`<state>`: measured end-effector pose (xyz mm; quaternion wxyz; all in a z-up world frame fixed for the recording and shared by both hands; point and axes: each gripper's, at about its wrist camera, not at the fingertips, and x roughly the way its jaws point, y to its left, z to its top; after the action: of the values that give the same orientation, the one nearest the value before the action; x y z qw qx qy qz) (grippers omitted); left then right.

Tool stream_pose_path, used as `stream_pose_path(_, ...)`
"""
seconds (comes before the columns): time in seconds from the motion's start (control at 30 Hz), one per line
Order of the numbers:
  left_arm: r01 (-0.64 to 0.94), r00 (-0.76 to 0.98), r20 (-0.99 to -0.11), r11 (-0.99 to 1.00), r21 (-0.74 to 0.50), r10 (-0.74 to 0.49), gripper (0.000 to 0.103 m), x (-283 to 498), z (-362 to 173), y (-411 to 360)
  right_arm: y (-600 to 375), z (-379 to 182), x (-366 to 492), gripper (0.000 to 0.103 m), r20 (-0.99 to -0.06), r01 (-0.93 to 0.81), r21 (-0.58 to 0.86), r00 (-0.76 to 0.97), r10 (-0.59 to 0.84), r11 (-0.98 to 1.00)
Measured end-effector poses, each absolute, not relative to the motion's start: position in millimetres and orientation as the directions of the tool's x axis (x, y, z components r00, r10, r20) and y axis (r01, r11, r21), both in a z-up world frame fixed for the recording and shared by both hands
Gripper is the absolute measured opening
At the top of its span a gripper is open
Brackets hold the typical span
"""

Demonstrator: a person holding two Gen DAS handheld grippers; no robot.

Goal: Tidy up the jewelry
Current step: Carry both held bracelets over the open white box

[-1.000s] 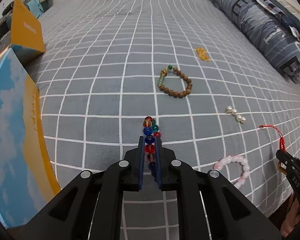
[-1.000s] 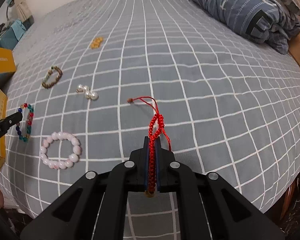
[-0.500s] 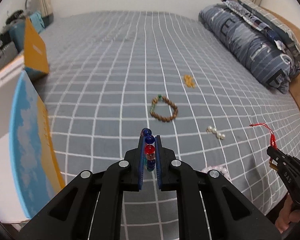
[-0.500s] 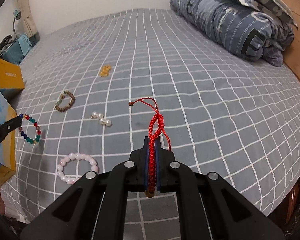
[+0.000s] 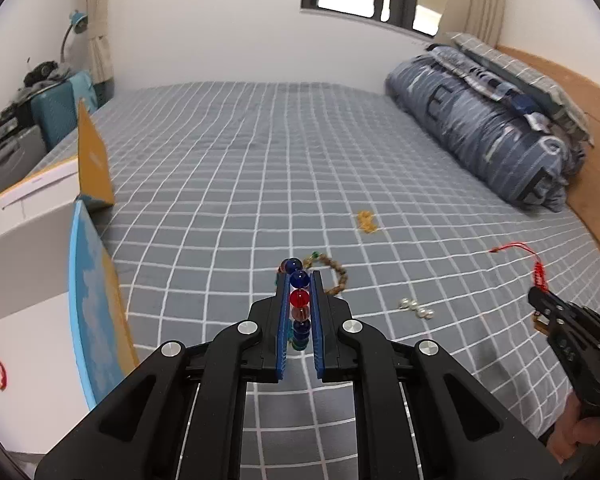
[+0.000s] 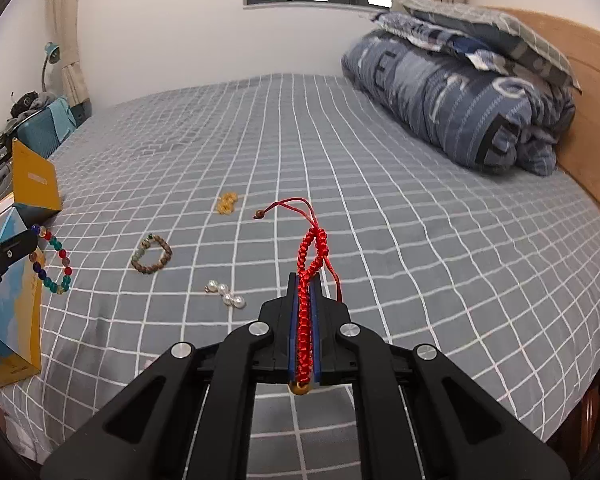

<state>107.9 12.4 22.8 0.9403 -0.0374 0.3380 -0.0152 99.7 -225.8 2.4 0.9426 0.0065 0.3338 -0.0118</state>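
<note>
From my left wrist view, my left claw (image 5: pixel 299 280) is pinched tight on the colored bead bracelet (image 5: pixel 299 300), held up above the bed (image 5: pixel 228 160). The white box (image 5: pixel 24 264) I think it goes in sits at the left edge of the frame, right beside this claw.

From my right wrist view, my right claw (image 6: pixel 305 280) is squeezed on the red cord bracelet (image 6: pixel 310 256), which runs straight along the fingers. The box is far off at the left edge, so the left claw is nearer.

Glossy glass-like bead bracelet (image 5: pixel 299 300); matt woven cord bracelet (image 6: pixel 309 276); cloth bedsheet (image 6: pixel 420 240).
</note>
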Motion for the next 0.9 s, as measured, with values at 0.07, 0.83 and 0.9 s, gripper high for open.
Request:
stream_pose_path(0.07,0.010,0.780,-0.624,0.998,-0.070,-0.051,0.009,106,25,11,-222,4,100,0.004,-0.619,0.026,0.000,0.785,-0.021,1.000)
stream_pose_path(0.83,-0.131,0.846,-0.529,0.987,-0.095,0.061,0.009,63,86,80,-136,51,103,0.004,-0.570,-0.101,0.026,0.816,0.097,0.995)
stream_pose_path(0.9,-0.148,0.848,-0.523,0.985,-0.084,0.083,0.009,56,92,88,-118,58,102,0.004,-0.564,-0.132,0.031,0.816,0.127,0.991)
